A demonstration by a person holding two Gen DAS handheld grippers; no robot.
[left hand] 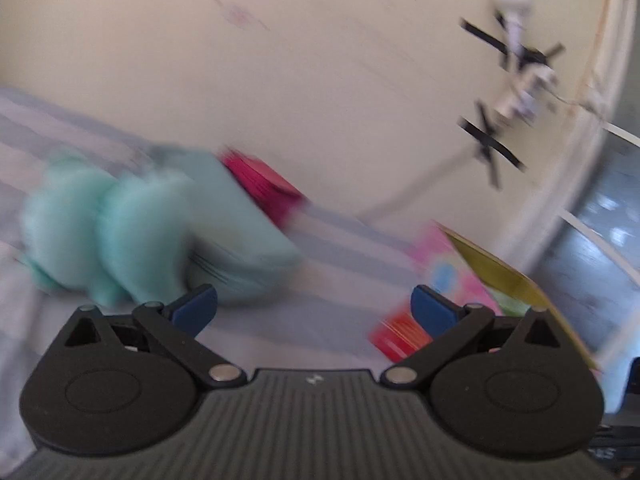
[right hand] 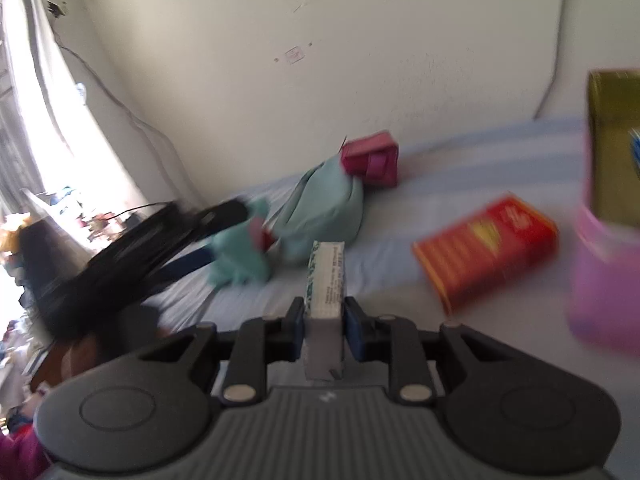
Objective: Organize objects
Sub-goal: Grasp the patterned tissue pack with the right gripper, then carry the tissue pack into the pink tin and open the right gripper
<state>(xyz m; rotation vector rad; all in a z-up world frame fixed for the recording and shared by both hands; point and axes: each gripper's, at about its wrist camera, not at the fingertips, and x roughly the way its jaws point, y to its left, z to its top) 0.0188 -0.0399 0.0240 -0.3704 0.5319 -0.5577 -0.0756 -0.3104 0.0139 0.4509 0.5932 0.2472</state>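
The right claw (right hand: 323, 322) is clamped on a small white box (right hand: 326, 280) with green patterning along one edge. The box stands on its narrow side between the blue pads (right hand: 354, 334), its long axis running straight away from the claw toward the far wall (right hand: 360, 60). Lines of small print run along its top face, too blurred to read.

The left claw (left hand: 314, 310) stands wide apart with nothing between its blue fingertips (left hand: 196, 308), above the pale striped bed sheet (left hand: 320, 240).

On the bed, in the right wrist view, one red box (right hand: 486, 250) lies flat to the right of the held box, with yellow lettering on its top that cannot be made out; its long axis runs diagonally from near left to far right. At the far right edge a yellow-olive box (right hand: 614, 144) rests on something pink (right hand: 604, 280). Further back lie one teal pouch (right hand: 324, 210) and, touching its far end, one magenta box (right hand: 372, 160) by the wall. One teal plush toy (right hand: 240, 252) with a red patch sits left of the pouch, just beside the blurred black shape of the other claw.

In the left wrist view the plush toy (left hand: 104, 232) sits left, near the left fingertip.
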